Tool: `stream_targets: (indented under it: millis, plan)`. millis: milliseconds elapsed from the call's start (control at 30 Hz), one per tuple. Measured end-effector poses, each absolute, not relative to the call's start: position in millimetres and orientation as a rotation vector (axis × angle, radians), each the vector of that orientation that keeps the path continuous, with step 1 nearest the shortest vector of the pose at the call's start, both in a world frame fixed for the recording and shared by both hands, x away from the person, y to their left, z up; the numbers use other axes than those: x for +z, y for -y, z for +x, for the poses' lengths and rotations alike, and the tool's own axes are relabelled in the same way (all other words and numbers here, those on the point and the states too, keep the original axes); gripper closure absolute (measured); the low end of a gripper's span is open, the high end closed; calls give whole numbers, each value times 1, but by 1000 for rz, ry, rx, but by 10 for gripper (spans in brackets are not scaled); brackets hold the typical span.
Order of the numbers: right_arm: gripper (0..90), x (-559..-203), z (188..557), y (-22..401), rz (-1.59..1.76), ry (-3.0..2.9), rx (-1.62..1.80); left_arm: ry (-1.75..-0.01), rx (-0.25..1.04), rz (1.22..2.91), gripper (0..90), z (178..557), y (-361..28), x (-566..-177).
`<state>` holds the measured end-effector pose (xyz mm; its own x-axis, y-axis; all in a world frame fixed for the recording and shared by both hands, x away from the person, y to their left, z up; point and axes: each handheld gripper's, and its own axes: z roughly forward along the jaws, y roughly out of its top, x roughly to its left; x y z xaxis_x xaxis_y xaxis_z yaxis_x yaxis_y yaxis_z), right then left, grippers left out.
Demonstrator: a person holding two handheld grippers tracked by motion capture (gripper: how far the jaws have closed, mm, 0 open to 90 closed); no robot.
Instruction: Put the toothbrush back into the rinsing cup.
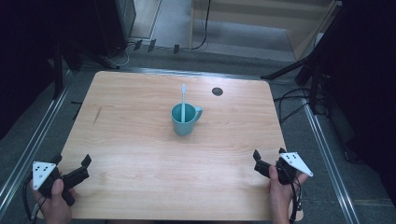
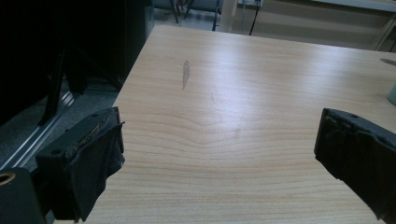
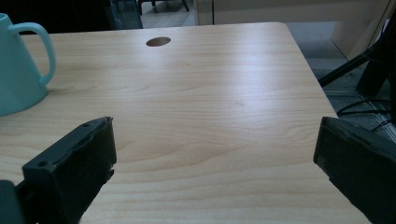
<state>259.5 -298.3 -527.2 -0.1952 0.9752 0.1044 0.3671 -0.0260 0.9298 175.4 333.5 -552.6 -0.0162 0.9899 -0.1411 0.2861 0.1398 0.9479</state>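
At the near edge I held my left gripper (image 1: 72, 164) and right gripper (image 1: 268, 156), jaws wide apart and empty. One teal mug (image 1: 184, 120) stood mid-table, ahead and between them, slightly nearer the right. One white spoon (image 1: 184, 100) stood upright in it, handle leaning away.

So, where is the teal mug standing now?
In the high view, the teal mug stands near the table's centre, a white stick upright inside, a dark round hole behind it.
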Motion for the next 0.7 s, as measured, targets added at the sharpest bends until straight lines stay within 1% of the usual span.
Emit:
stream_targets:
  millis: [267,533,700]
  plan:
    - [0,-526,243,317,1429,-1602,1216,-1478,950,1310,14,175,-333,-553]
    - [0,-533,223,342,1459,-1584,1200,-1476,954,1315,14,175,-333,-553]
    - [0,-538,218,350,1465,-1591,1218,-1477,959,1319,14,176,-332,-552]
